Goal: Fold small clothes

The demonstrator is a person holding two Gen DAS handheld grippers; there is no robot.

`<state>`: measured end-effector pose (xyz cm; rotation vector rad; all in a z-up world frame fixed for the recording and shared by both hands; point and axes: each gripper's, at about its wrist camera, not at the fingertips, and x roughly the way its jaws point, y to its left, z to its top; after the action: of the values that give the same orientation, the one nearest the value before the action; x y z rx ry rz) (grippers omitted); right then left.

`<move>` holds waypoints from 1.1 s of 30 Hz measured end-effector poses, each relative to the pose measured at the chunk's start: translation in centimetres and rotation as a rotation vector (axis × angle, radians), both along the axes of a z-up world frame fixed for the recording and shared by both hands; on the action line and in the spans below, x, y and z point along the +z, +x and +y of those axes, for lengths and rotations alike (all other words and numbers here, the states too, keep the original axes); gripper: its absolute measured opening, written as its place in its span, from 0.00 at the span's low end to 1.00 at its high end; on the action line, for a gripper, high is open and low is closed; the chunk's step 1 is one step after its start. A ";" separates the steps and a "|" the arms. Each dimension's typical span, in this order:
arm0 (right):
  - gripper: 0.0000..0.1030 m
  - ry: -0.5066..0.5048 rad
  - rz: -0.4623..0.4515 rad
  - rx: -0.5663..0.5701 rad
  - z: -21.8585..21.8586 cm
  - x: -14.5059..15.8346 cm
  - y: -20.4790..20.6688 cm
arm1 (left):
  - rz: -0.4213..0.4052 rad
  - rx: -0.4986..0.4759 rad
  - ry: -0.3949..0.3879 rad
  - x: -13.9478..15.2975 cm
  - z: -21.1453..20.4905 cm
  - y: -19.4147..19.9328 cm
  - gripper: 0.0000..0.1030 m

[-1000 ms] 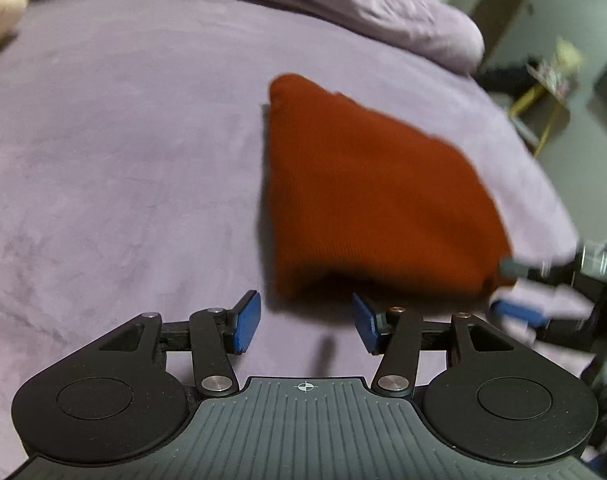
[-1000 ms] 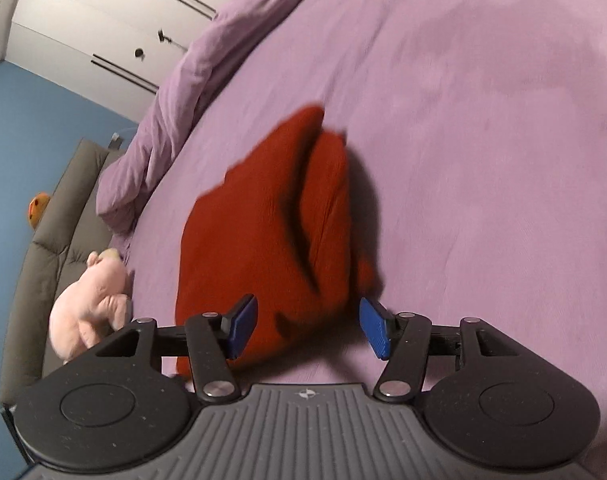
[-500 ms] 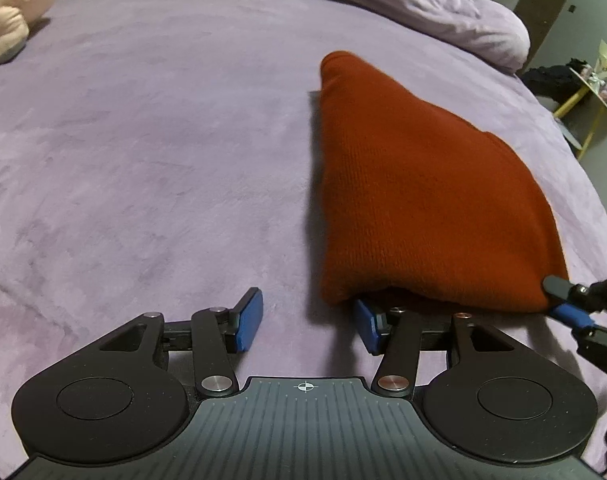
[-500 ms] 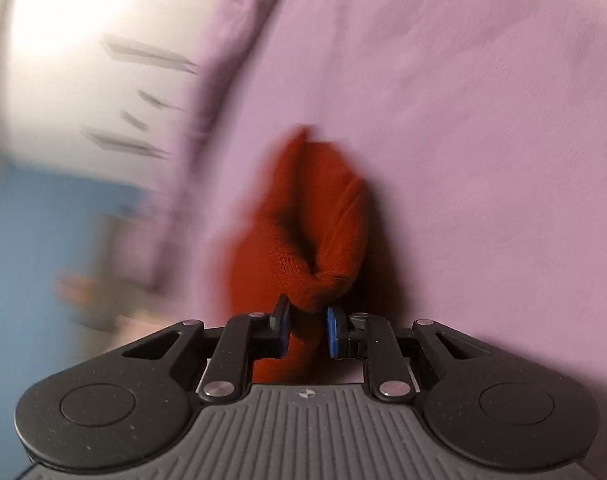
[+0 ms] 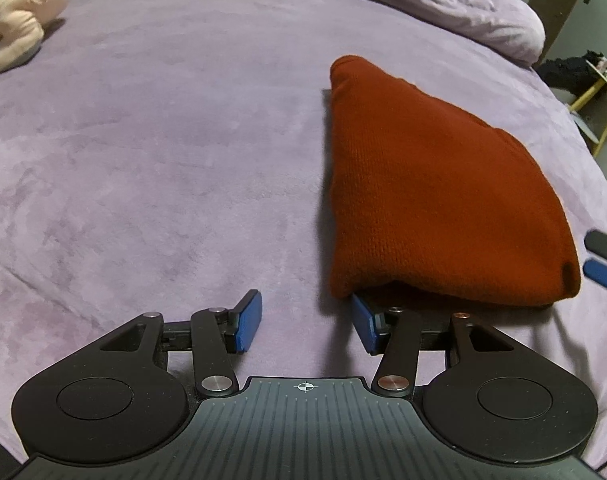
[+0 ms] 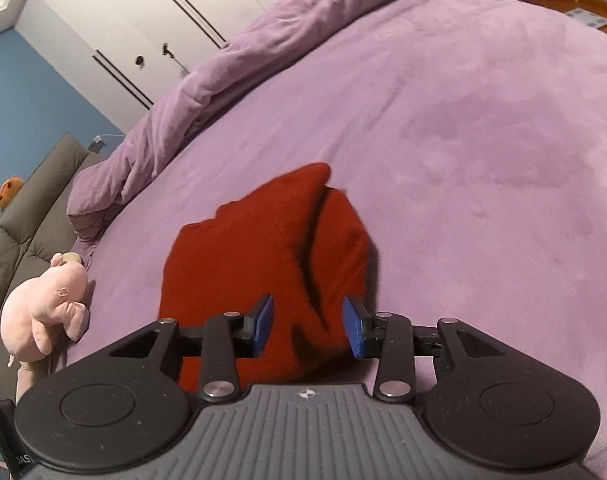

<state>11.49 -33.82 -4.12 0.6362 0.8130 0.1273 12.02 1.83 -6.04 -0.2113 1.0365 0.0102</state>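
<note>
A rust-red knitted garment [image 5: 431, 196] lies folded in a rough triangle on the purple bedspread [image 5: 163, 152]. My left gripper [image 5: 305, 322] is open at the garment's near left corner; its right pad sits just under the cloth edge and its left pad is over bare bedspread. In the right wrist view the garment [image 6: 263, 248] shows a fold crease, and my right gripper [image 6: 309, 326] is open and empty just above its near end. The right gripper's fingertips [image 5: 603, 264] show at the left wrist view's right edge, beside the garment's near right corner.
A pink plush pig [image 5: 15, 12] lies at the far left of the bed, also in the right wrist view [image 6: 43, 308]. A bunched purple duvet [image 5: 443, 8] runs along the far edge. A grey sofa [image 6: 27, 200] and white wardrobe doors [image 6: 143, 24] stand beyond the bed.
My right gripper was shut on the garment's near corner half a second ago; it has opened, let go and drawn back. The garment has settled flat. The left gripper stays open by the near left corner.
</note>
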 end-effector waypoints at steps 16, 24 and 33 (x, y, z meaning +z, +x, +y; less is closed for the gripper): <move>0.07 -0.191 -0.040 0.097 3.3 -0.9 1.8 | -0.020 0.046 0.004 1.4 0.9 0.2 0.54; 0.13 -0.267 -0.010 0.109 3.6 -1.7 2.2 | -0.053 0.041 0.033 2.3 0.5 1.7 0.59; 0.24 -0.383 -0.051 0.075 4.6 1.1 2.2 | -0.078 -0.033 0.095 2.8 -2.3 4.6 0.64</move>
<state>13.65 -29.26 -3.06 0.2405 0.7853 0.0526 16.64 -0.51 -3.21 -0.1070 0.9590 0.0211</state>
